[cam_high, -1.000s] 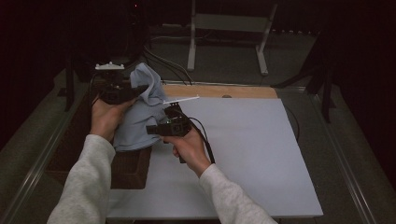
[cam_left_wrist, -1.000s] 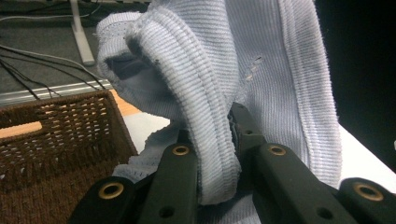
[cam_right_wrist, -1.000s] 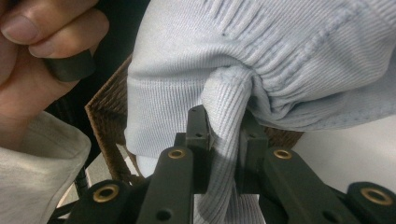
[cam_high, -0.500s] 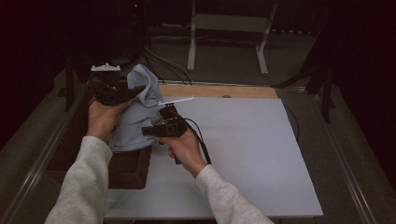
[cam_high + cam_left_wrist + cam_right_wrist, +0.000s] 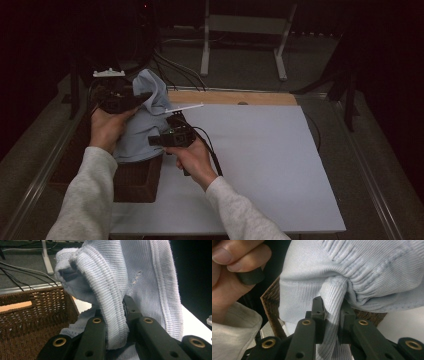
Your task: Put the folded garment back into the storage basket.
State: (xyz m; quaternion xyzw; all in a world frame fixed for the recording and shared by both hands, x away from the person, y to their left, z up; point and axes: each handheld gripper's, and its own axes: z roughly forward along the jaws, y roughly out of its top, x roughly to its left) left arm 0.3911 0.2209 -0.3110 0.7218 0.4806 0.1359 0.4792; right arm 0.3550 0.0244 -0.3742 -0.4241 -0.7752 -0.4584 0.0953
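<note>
A light blue knit garment hangs between both grippers above a brown wicker basket at the table's left edge. My left gripper holds the garment's upper part high at the back left. In the left gripper view the jaws are shut on a thick ribbed fold of the garment. My right gripper points left at the cloth's lower right side. In the right gripper view its jaws pinch a bunched fold of the garment.
A white board covers the table, with a wooden strip along its far edge. The basket stands below the cloth. Cables and a white stand lie on the floor beyond. The left hand is close to the right gripper.
</note>
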